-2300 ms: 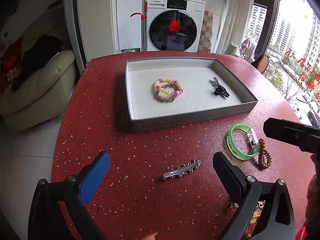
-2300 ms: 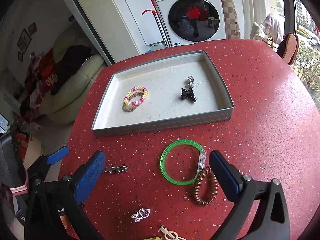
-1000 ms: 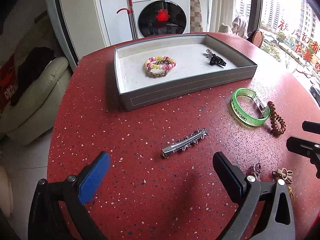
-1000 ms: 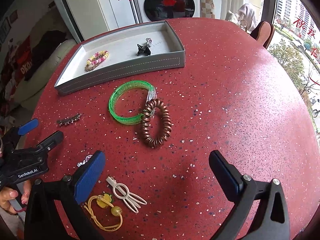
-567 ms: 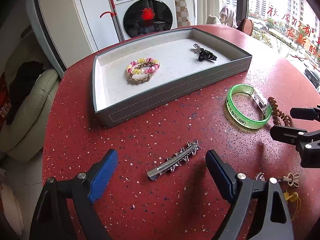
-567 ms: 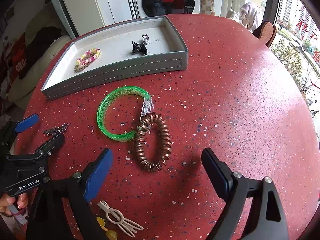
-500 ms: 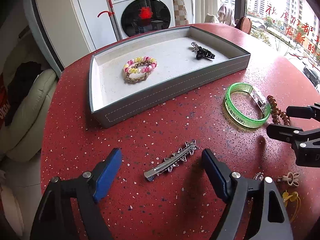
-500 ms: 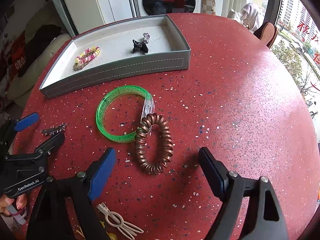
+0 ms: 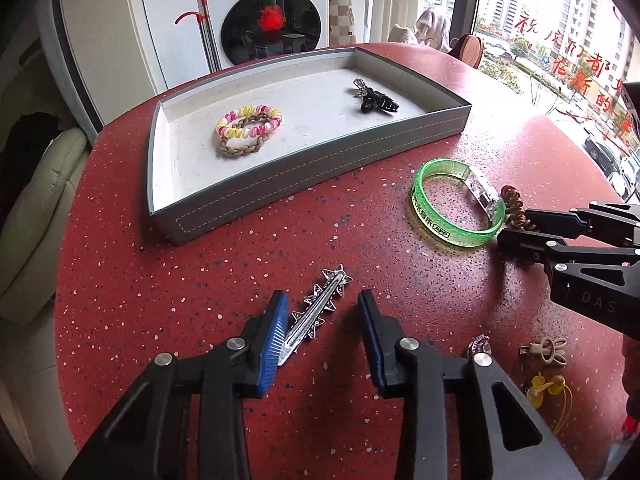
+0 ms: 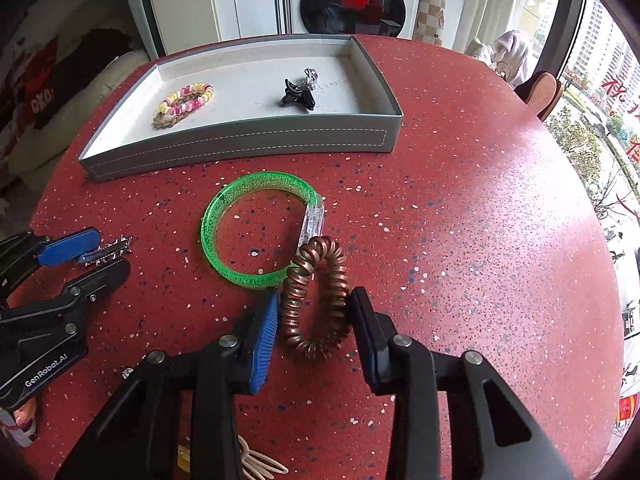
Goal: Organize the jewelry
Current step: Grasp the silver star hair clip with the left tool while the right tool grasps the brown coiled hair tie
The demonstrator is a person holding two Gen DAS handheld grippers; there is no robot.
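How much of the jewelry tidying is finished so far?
Roughly a third. Done: a pastel coil bracelet and a black clip lie in the grey tray. In hand: the left gripper is closing around the silver hair clip, the right gripper around the copper coil tie. Left: the green bangle and some small pieces near the table edge.
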